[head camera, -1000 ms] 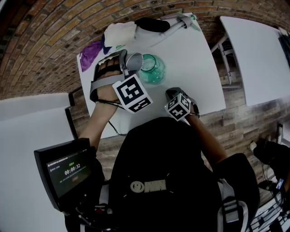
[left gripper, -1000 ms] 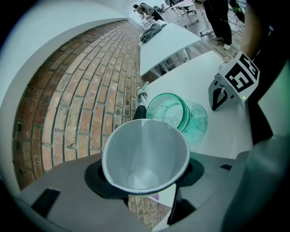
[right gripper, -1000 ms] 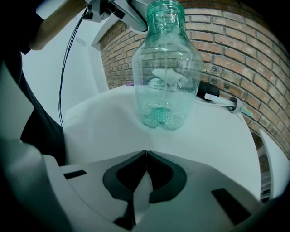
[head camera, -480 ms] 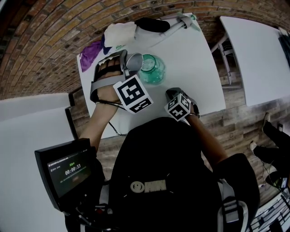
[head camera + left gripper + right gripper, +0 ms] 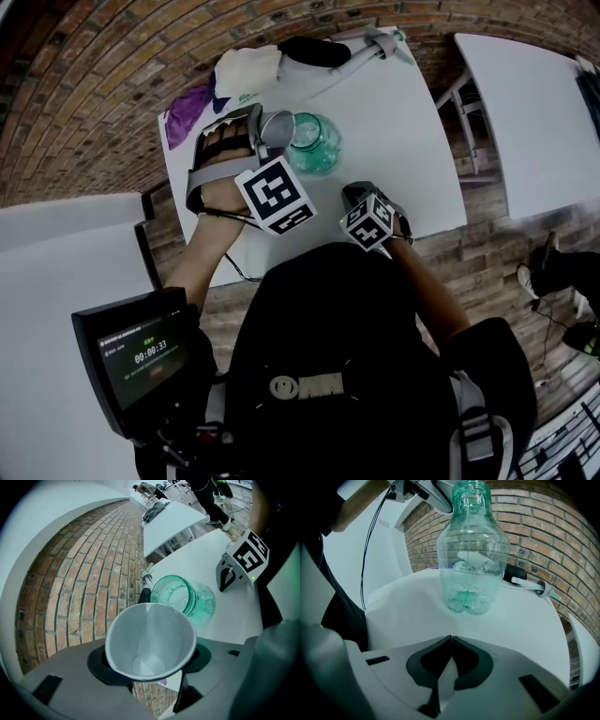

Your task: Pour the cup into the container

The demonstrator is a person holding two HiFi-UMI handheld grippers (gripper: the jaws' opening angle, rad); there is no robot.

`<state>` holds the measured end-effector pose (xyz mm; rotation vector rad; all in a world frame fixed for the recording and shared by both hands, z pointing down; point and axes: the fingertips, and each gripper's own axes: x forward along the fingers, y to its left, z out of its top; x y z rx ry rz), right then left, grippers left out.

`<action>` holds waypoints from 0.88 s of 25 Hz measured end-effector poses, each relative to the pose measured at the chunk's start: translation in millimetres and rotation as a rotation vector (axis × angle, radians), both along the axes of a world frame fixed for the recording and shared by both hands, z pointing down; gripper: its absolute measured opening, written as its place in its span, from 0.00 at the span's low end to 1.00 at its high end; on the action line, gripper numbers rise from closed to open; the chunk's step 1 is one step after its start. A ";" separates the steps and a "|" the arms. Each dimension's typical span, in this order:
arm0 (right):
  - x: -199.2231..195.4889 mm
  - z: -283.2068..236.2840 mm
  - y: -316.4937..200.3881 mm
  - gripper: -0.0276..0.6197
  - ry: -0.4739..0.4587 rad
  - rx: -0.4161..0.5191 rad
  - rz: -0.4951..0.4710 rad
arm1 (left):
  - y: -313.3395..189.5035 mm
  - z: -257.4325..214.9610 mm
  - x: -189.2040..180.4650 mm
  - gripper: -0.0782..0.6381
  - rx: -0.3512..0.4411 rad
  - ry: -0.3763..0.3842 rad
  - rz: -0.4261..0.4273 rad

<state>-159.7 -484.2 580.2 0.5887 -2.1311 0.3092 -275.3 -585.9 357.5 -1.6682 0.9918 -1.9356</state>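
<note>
Right by the bottle (image 5: 187,599) mouth, left gripper (image 5: 150,660) pinches the cup (image 5: 150,639) tipped, probably to drain it; right gripper (image 5: 450,641) is pressed together, empty.

Only one reading is legible: a timer.
The small dark screen (image 5: 141,354) at the near left shows 00:00:33 in pale digits; the finer lines around it are too blurred to read.

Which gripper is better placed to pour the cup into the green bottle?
Left. The left gripper holds the paper cup beside the bottle, at its mouth; the right gripper is shut, empty, farther back.
</note>
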 end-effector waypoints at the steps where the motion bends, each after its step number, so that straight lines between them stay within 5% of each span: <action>1: 0.0 0.0 0.0 0.05 0.000 0.000 0.000 | -0.1 0.0 0.0 0.51 0.000 0.000 0.000; 22: 0.5 -0.6 -1.2 0.05 0.002 0.002 0.001 | -1.5 -1.1 -0.1 0.51 0.007 -0.039 -0.002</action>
